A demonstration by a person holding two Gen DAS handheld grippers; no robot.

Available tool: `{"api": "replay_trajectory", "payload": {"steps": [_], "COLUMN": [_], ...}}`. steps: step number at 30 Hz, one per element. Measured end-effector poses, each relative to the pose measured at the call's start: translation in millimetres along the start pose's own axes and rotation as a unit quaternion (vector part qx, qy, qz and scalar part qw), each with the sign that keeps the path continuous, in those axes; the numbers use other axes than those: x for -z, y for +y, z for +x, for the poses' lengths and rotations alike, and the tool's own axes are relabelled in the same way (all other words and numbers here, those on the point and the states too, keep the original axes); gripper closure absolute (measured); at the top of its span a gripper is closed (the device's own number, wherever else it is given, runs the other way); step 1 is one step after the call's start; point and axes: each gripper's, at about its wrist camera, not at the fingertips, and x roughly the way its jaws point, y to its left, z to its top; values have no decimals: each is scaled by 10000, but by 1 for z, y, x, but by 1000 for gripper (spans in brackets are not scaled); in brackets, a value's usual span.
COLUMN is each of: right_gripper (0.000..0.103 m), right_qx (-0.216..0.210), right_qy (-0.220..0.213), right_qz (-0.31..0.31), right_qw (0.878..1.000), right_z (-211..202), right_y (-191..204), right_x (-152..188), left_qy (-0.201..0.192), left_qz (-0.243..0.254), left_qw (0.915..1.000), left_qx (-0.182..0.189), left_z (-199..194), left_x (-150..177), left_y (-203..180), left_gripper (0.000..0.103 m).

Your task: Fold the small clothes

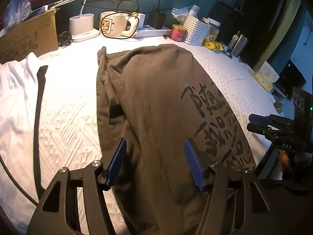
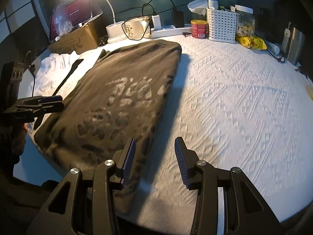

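While both tools (image 1: 155, 161) (image 2: 155, 160) gape empty, brown shirt (image 1: 156, 98) flat beneath them

A folded brown shirt (image 2: 117, 101) lies on a white-covered worktop (image 2: 244, 107), the right tool (image 2: 154, 150) hanging open at six o'clock, the left tool (image 2: 52, 102) at nine o'clock.

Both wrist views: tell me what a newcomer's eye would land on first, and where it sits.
The dark olive-brown folded garment with black brush lettering dominates, lying on the white textured table cover between the two claws. Both the left claw and the right claw hover open above its near edge. Along the back wall, a cream mug with a cartoon print and a white perforated plastic basket stand out.
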Motion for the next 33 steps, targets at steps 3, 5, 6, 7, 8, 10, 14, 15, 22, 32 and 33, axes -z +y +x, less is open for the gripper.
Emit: {"api": "replay_trajectory", "payload": {"steps": [3,5,6,7,8,10,14,15,22,32,33], "right_gripper": [59,59,59,59,59,59,59,59,45,42,42], "right_qx": [-10,-24,-27,-30,-30,-21,-13,-11,-22,-44,-51], "right_qy": [-3,12,14,11,6,1,-6,-5,-34,-16,-6], "right_qz": [1,13,30,42,58,90,120,119,160,234,240], "right_qw": [10000,10000,10000,10000,10000,10000,9999,9999,9999,9997,9997], "right_z": [5,7,9,10,11,13,21,23,38,62,65], "right_y": [-4,-8,-11,-13,-16,-20,-28,-30,-39,-49,-50], "right_x": [-9,-15,-18,-21,-24,-31,-45,-48,-74,-104,-107], "left_qy": [5,13,9,1,-8,-29,-118,-124,-155,-348,-315], "left_qz": [-51,-106,-127,-150,-182,-210,-261,-275,-382,-798,-779], "left_qw": [10000,9999,9999,9998,9998,9997,9993,9993,9985,9961,9963], "left_qx": [-41,-84,-87,-87,-102,-146,-234,-241,-369,-158,-169], "left_z": [5,10,11,13,15,18,24,25,41,66,70], "left_x": [-9,-17,-20,-23,-28,-34,-51,-54,-75,-100,-102], "left_y": [2,5,7,8,11,14,23,26,47,84,85], "left_gripper": [42,42,42,42,42,42,42,42,42,28,28]}}
